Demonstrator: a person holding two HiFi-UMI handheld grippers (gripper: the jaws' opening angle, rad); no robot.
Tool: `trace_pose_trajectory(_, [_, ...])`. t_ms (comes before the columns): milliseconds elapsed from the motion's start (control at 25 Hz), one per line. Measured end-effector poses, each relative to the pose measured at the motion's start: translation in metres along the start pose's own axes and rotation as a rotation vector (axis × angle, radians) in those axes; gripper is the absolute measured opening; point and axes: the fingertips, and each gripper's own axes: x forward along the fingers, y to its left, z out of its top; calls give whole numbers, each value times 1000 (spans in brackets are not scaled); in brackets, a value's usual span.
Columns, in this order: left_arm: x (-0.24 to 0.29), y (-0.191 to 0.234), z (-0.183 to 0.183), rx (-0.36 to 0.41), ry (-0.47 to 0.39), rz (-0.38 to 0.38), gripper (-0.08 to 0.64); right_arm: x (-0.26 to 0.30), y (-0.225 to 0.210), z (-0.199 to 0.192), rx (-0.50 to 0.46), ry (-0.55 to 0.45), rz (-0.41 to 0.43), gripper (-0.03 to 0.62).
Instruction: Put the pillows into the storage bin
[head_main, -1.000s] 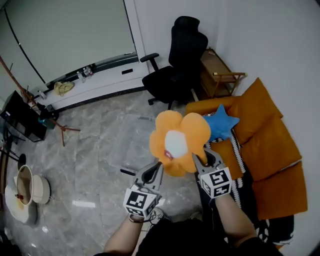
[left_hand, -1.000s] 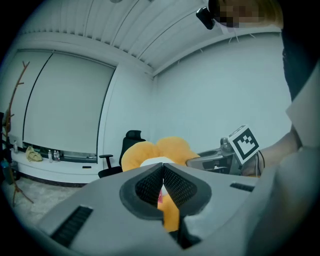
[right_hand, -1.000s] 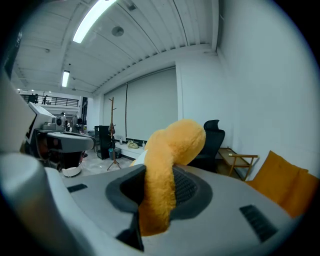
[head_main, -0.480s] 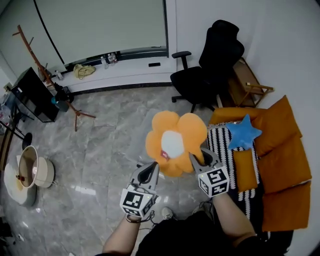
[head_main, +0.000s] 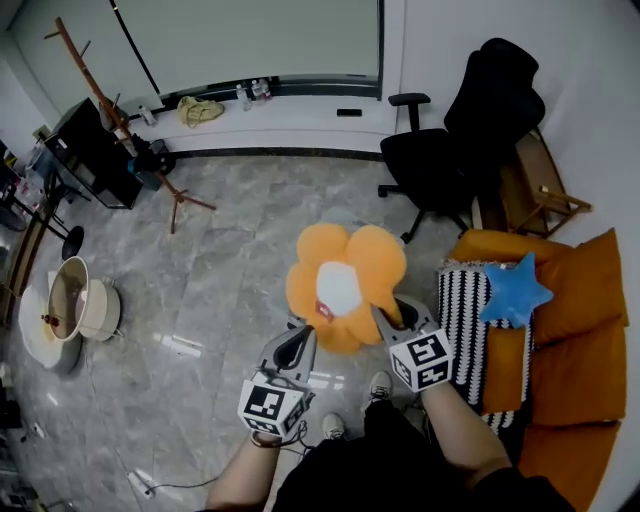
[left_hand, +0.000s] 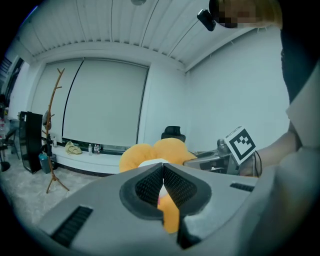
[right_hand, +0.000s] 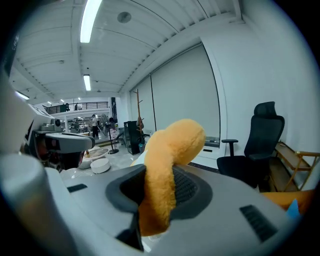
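Head view: an orange flower pillow (head_main: 345, 285) hangs in mid-air at the centre of the frame, above the grey marble floor (head_main: 210, 260). 2 grippers carry it from below. The left gripper (head_main: 300, 338) meets its lower left edge and the right gripper (head_main: 388, 318) its lower right petal. Sharing the load between 2 points probably keeps the floppy cushion spread out rather than folding. A blue star pillow (head_main: 517, 290) lies on the orange sofa (head_main: 575, 330) at the right edge, likely waiting its turn. No storage bin shows anywhere here, so the pillow looks to be in transit.

Left gripper view: the pads are pressed fully together, with only a thin fold of orange plush and a pink tag (left_hand: 160, 201) pinched low between them. The bulk of the flower sits beyond, at centre frame.

Right gripper view: the jaws stand narrowly apart, clamped on 1 thick petal (right_hand: 172, 145) that rises between the pads and curls over to the right. The black office chair (right_hand: 257, 145) stands at right.
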Motion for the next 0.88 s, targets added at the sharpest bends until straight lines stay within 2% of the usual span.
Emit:
trace_pose_trajectory(280, [57,21,5,-36,36,103,6,57,-42,8,-15,21,115,112])
trace_pose_trajectory(560, [98,34,5,-61,39,188,8,93,-73,-2,-1,47,173,110])
trace_pose_trajectory(880, [123,51,-19,-106,52,167,8,125,-84,-29,53,95,163,110])
